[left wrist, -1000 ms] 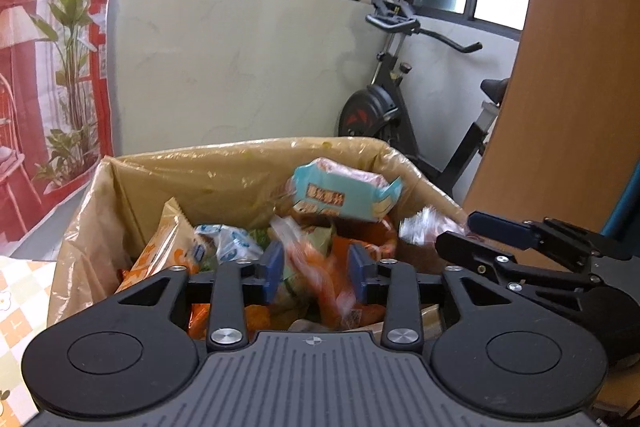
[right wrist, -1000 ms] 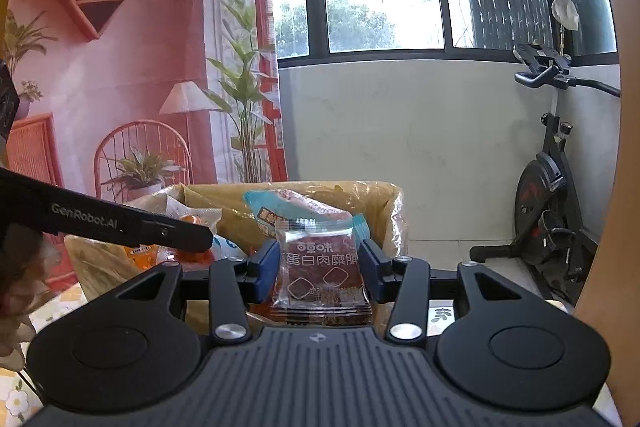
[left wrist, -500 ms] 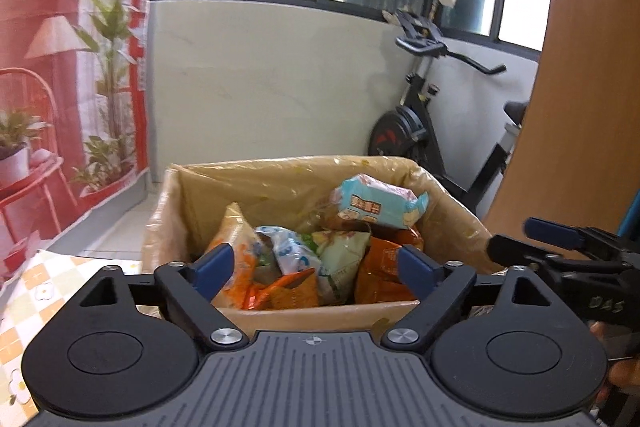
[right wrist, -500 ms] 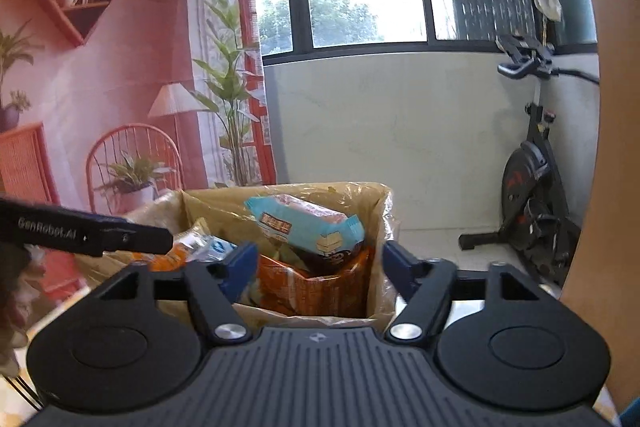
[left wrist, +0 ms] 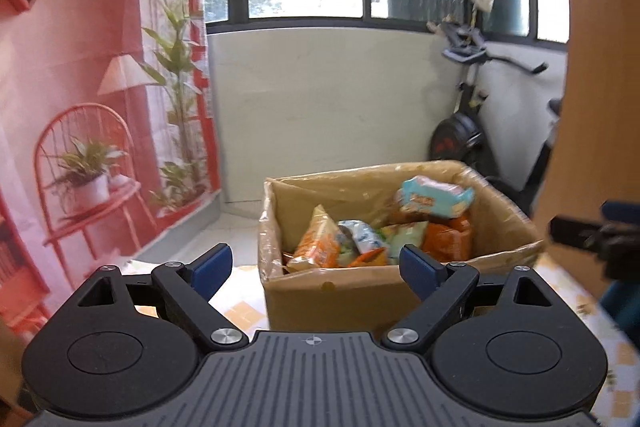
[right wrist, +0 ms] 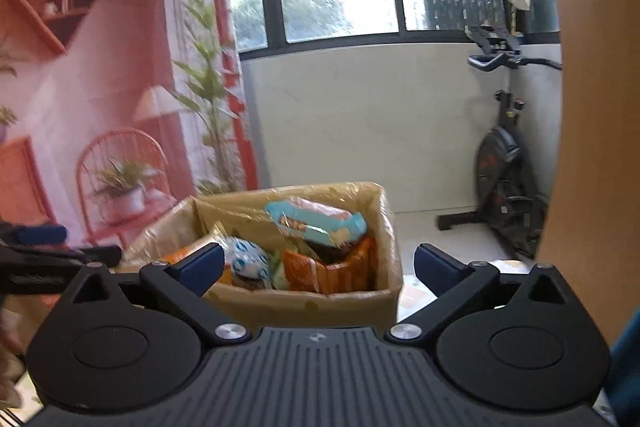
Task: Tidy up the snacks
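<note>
Both grippers have pulled back from the cardboard box [left wrist: 344, 297], which now sits farther off, full of snack packets [left wrist: 434, 195]. Left gripper [left wrist: 316, 263] and right gripper [right wrist: 318, 265] have just been opening, jaws wide and empty; the brown packet, probably dropped inside, is gone.

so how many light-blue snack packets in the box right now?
2: a long light-blue packet lying on top of the pile near the cardboard box's back, and a rounded light-blue-and-white packet lower toward the front. Others may be buried.
</note>
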A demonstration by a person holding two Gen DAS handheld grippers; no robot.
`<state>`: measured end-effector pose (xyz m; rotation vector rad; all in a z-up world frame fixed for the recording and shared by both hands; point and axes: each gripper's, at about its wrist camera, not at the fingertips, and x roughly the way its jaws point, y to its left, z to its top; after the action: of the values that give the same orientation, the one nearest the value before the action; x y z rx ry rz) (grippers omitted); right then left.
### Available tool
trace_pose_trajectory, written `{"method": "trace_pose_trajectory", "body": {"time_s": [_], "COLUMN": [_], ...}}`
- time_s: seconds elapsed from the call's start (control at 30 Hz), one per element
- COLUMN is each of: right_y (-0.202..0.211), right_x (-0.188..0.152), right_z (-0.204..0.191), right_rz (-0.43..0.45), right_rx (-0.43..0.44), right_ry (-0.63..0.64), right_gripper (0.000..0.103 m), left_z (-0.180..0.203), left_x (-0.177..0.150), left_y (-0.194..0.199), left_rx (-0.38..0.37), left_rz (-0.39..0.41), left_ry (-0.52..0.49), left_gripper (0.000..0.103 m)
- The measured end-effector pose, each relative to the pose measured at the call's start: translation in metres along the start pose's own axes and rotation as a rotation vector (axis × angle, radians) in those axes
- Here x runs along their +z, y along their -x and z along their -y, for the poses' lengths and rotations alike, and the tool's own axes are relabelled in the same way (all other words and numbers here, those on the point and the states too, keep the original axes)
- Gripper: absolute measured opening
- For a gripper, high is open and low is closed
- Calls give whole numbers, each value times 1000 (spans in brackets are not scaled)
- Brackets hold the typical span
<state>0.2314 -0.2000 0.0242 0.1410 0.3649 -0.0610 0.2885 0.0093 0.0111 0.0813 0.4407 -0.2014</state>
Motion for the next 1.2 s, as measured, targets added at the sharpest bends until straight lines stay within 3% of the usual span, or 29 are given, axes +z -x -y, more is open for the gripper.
{"method": "trace_pose_trajectory", "body": {"time_s": [0.27,0.57,1.2], "right_y": [32,60,68], "right_x": [-4,-8,-9], "right_z": [-28,-39,-33], "right_rz": [-14,-6,-14], "right_rx": [11,17,-11], "right_ry": [17,-20,-34], "right_gripper": [103,103,103], "left_z": [-6,-8,-11], "left_x": [-4,-12,-16], "left_y": [34,55,54], "left_rx": [-21,24,33], "left_rz": [32,27,-6], "left_ry": [15,13,47], "left_gripper": [92,92,92]}}
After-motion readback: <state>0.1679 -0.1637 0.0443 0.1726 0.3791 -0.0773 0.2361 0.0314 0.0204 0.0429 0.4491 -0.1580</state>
